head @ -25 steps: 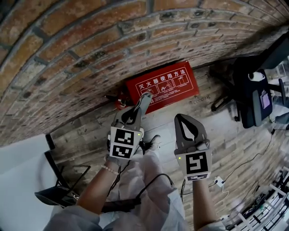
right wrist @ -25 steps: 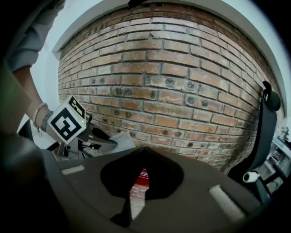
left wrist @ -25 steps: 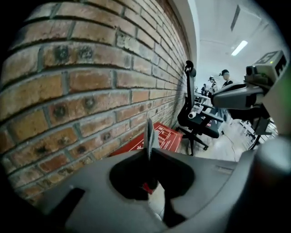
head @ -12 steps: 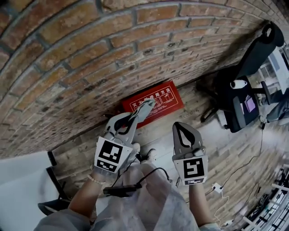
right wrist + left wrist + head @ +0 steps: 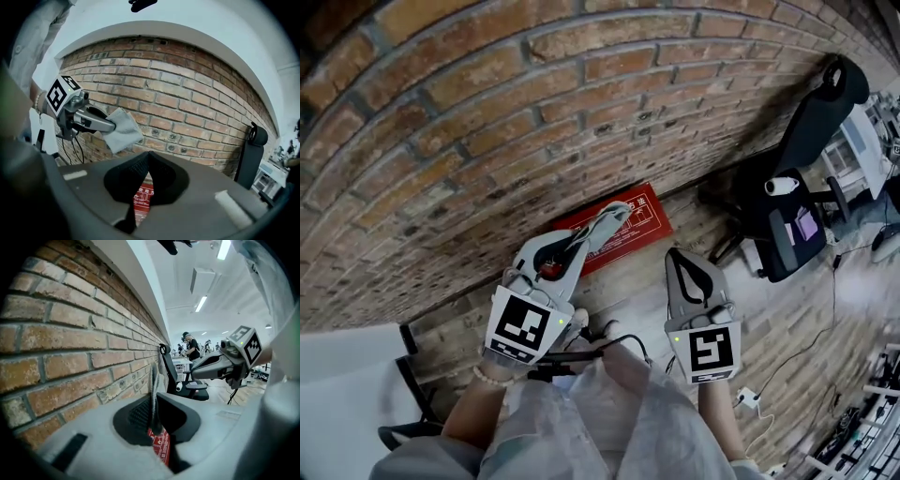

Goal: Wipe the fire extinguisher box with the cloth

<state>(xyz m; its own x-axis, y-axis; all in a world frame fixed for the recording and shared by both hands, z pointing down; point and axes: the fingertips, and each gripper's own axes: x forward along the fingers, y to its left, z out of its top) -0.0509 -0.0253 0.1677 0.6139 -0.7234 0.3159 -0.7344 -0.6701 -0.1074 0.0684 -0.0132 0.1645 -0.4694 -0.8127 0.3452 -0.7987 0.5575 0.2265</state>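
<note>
The red fire extinguisher box point(image 5: 645, 216) sits on the floor at the foot of the brick wall point(image 5: 487, 112), with white print on its face. Part of it is covered in the head view by the left gripper point(image 5: 605, 223). That gripper is clenched on a grey cloth point(image 5: 123, 130). The cloth stands edge-on between its jaws in the left gripper view and spreads out past the tips in the right gripper view. There it hangs in front of the bricks, above the box and apart from it. The right gripper point(image 5: 677, 255) is held beside the left, a little farther from the wall. Its jaws are closed together with nothing between them, and the red box shows below through the gap behind the tips. A black office chair point(image 5: 806, 178) stands to the right on the wooden floor point(image 5: 787, 309). A dark cable point(image 5: 614, 342) runs across the person's pale clothing between the two arms.
</note>
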